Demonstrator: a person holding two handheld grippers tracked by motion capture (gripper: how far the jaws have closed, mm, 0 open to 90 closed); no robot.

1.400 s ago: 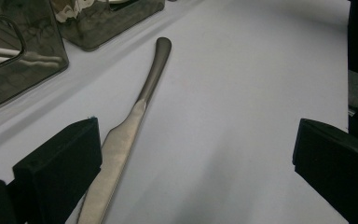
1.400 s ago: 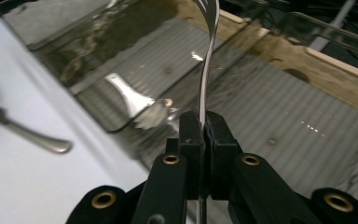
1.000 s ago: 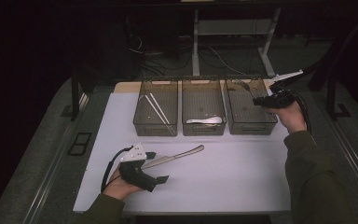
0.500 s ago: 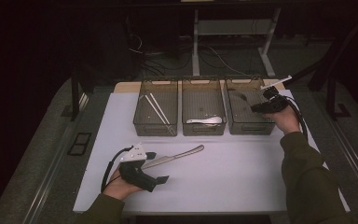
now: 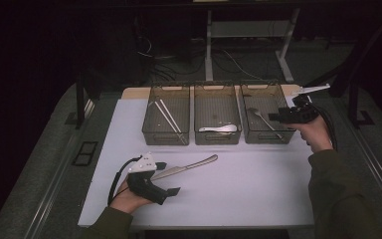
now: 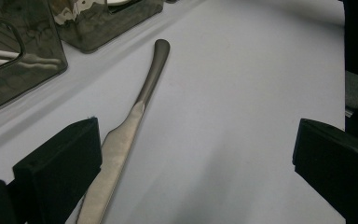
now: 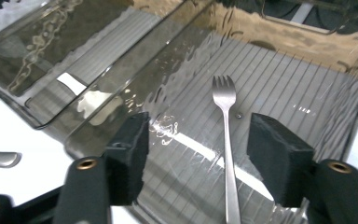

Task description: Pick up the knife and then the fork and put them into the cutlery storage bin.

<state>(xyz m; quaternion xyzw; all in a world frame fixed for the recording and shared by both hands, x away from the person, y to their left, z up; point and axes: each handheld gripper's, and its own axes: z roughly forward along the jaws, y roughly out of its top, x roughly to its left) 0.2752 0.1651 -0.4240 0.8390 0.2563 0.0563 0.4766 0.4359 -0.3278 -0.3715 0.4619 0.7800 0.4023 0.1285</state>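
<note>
A steel knife (image 5: 186,167) (image 6: 135,112) lies on the white table, its blade beside one jaw of my left gripper (image 5: 169,178) (image 6: 196,158), which rests open on the table without touching it. My right gripper (image 5: 273,118) (image 7: 200,154) hovers at the right-hand clear bin (image 5: 266,137) (image 7: 279,25). Its jaws have just been opening. A steel fork (image 5: 263,118) (image 7: 227,135) lies flat on the bin floor below the gap, and the pads do not touch it.
Three clear bins stand in a row at the table's far side. The left bin (image 5: 165,139) holds chopsticks (image 5: 166,115) and the middle bin (image 5: 217,139) a white spoon (image 5: 219,129). Dark floor and table legs lie beyond.
My right hand has slid a little toward the near side along the right bin. My left hand and the knife have stayed put.
</note>
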